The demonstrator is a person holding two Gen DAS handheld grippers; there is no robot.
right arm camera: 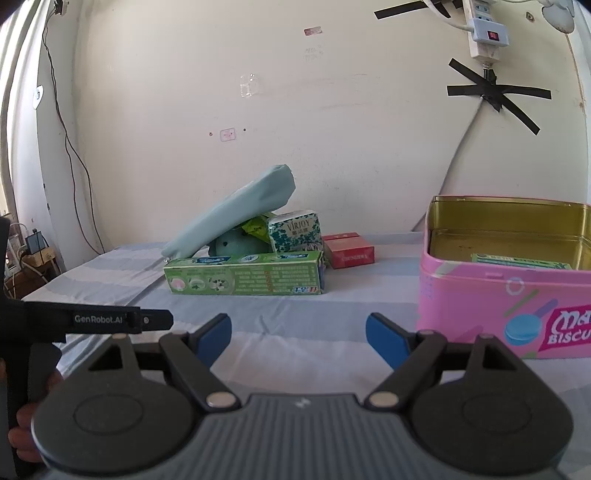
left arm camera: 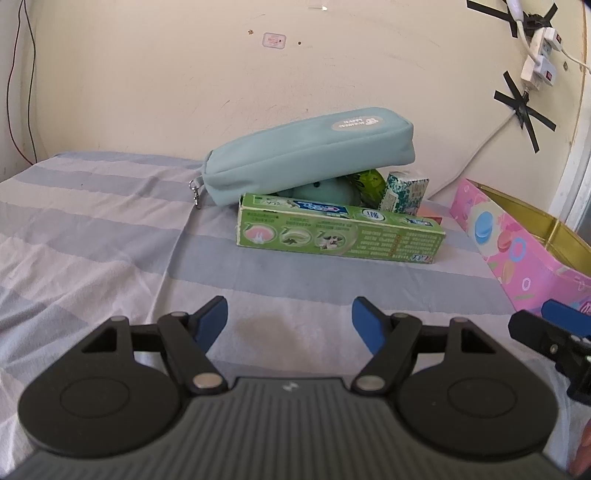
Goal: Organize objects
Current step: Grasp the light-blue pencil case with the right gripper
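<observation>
A pile sits near the wall on the striped bed sheet [left arm camera: 92, 221]. A light blue pencil pouch [left arm camera: 306, 155] [right arm camera: 236, 210] leans on top of a green toothpaste box [left arm camera: 340, 232] [right arm camera: 245, 277], a teal plush toy [left arm camera: 325, 192] [right arm camera: 236, 243], a green packet [left arm camera: 369, 182] and a tissue pack [left arm camera: 404, 195] [right arm camera: 295, 230]. A red box [right arm camera: 349, 251] lies to the right of the pile. A pink biscuit tin [right arm camera: 498, 295] [left arm camera: 517, 251] stands open at the right with a green box [right arm camera: 521, 262] inside. My left gripper [left arm camera: 290, 319] and right gripper [right arm camera: 299, 338] are open and empty, short of the pile.
A power strip [right arm camera: 485, 33] and cables taped with black tape hang on the wall at the upper right. Thin wires run down the wall at the left [right arm camera: 70, 147]. The left gripper's body [right arm camera: 92, 319] shows at the left of the right wrist view.
</observation>
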